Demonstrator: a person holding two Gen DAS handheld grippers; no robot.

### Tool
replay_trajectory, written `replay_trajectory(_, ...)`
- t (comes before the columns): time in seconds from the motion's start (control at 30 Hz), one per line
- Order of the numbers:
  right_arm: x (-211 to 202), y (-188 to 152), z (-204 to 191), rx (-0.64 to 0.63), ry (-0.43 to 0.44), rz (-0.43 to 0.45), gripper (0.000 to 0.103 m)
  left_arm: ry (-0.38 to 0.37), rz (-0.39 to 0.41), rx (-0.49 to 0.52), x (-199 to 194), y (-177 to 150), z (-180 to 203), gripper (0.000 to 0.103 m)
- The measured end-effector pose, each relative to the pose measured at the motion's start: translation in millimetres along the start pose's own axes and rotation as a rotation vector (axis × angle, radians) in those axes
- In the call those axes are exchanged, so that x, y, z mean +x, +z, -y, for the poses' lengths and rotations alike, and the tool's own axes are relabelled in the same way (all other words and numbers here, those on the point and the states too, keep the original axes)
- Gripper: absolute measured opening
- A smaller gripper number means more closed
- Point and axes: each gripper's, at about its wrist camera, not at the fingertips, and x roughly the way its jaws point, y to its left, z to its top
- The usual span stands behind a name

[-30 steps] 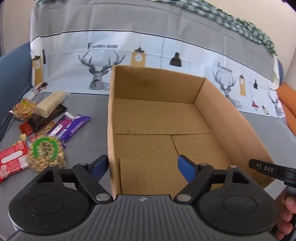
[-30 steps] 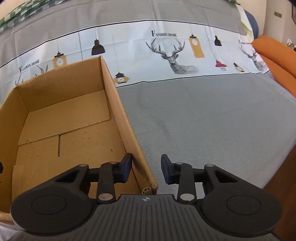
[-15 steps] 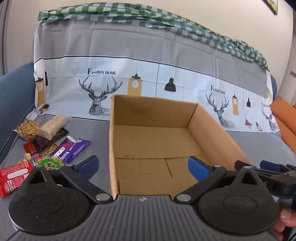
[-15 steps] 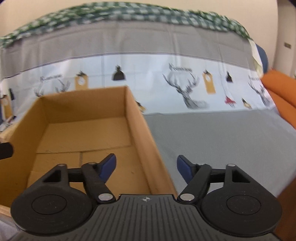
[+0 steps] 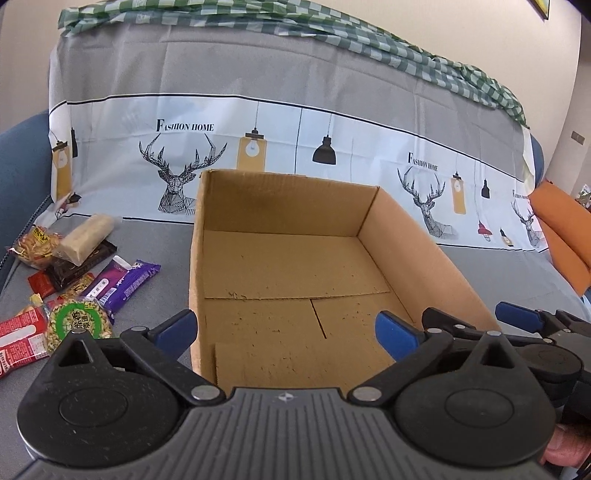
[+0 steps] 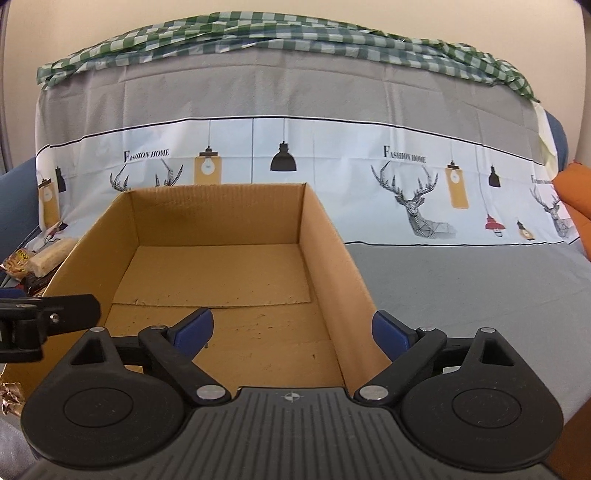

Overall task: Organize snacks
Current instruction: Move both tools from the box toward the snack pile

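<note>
An open cardboard box (image 5: pixel 288 206) stands on the grey sofa cover, with nothing in it; it also shows in the right wrist view (image 6: pixel 218 205). Several snack packets lie left of it: a purple bar (image 5: pixel 123 282), a round green-labelled nut cake (image 5: pixel 79 325), a red packet (image 5: pixel 18 338), a dark chocolate bar (image 5: pixel 79 264) and a pale bar (image 5: pixel 86 238). My left gripper (image 5: pixel 284 328) is open and empty over the box's near left corner. My right gripper (image 6: pixel 291 328) is open and empty astride the box's near right wall.
The sofa back carries a grey and white deer-print cover (image 6: pixel 295 155) with a green checked cloth (image 6: pixel 258 29) on top. An orange cushion (image 5: pixel 565 229) lies at the far right. Grey seat (image 6: pixel 461 288) stretches right of the box.
Both grippers opened wide and let go of the box walls they were closed around. Both pulled back and tilted up, so more of the sofa back shows.
</note>
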Motion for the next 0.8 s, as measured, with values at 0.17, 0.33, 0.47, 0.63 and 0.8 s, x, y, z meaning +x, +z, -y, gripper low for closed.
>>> replay_trajectory(0.17, 0.9, -0.5, -1.6, -0.014, 0.002, -0.008, 0.095, -0.006, -0.004, -0.004, 0.7, -0.9, 0.0, 0.102)
replay_trajectory(0.33, 3.7, -2.6, -3.5, -0.034, 0.008, -0.017, 0.095, -0.011, -0.002, -0.003, 0.1, -1.4, 1.4, 0.102)
replay_trajectory(0.47, 2.9, -1.5, -5.3, -0.046, 0.007, -0.014, 0.095, -0.011, -0.007, -0.002, 1.4, -1.7, 2.7, 0.102)
replay_trajectory(0.63, 3.4, -2.9, -4.7, -0.043, 0.006, -0.018, 0.095, -0.014, 0.0, -0.002, 0.5, -1.4, 2.7, 0.102)
replay_trajectory(0.8, 3.4, -2.5, -5.4, -0.046, 0.01, -0.019, 0.095, -0.014, 0.002, 0.002, 0.0, -1.5, 4.5, 0.102)
